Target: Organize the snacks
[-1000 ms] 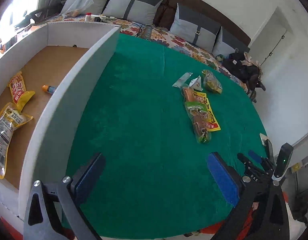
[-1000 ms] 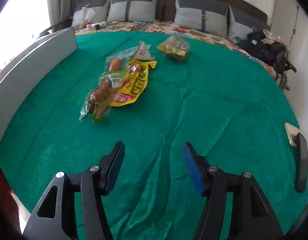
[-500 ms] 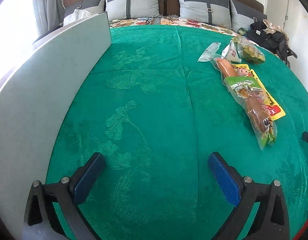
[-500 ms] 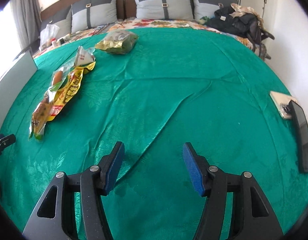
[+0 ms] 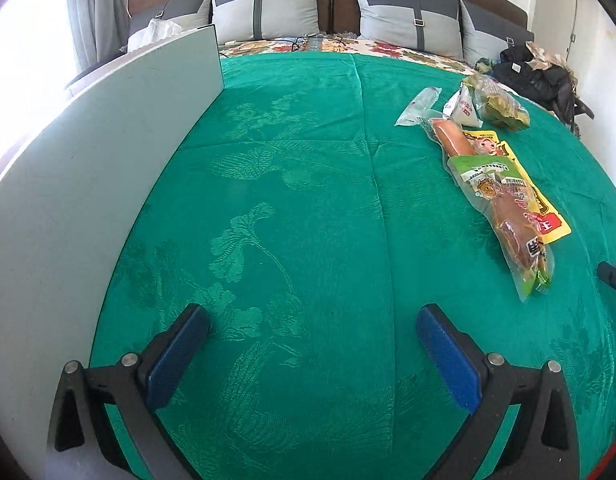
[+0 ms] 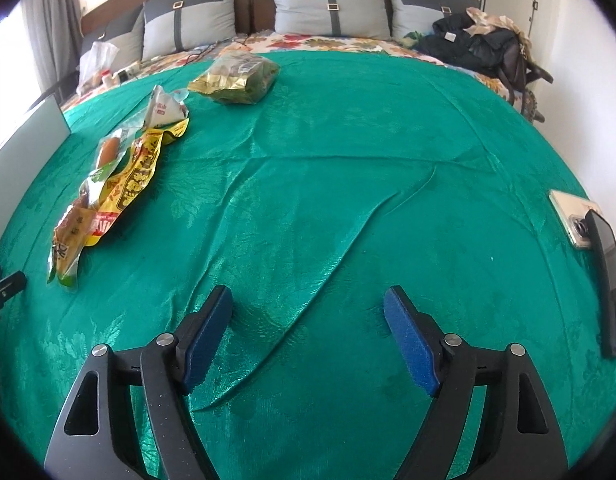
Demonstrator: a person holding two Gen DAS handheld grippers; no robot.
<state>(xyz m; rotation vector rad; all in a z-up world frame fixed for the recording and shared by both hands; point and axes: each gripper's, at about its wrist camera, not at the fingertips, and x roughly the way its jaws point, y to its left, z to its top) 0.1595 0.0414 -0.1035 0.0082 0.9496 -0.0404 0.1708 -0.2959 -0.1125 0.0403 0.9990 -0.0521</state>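
We held two grippers low over a bed covered by a green patterned cloth [image 5: 300,208]. The left gripper [image 5: 312,326] had its blue-padded fingers [image 5: 447,356] spread wide, with only bare cloth between them. The right gripper [image 6: 308,312] was opening its jaws, and nothing lay between its fingers [image 6: 407,340] either, only a long crease in the cloth.

Immediately left of the left gripper stood the pale wall of a white box [image 5: 88,184], running away toward the head of the bed. We could not see inside it from either view.

The snacks lay together in a loose line on the cloth, well apart from both grippers: to the right and ahead of the left gripper, to the left and ahead of the right one. Nearest us was a long clear-and-green sausage packet [image 5: 503,220], lying partly over a yellow packet [image 6: 136,172]. Just beyond these lay a small white triangular packet [image 6: 164,110] and a clear wrapper [image 5: 417,106]. Farthest off sat a puffy green and gold bag [image 6: 238,76].

At the right edge of the bed, in the right wrist view, two phones [image 6: 595,256] lay side by side. At the head of the bed, grey pillows [image 6: 327,8] leaned against a brown headboard, with a dark bag [image 6: 475,44] heaped at the far right corner.
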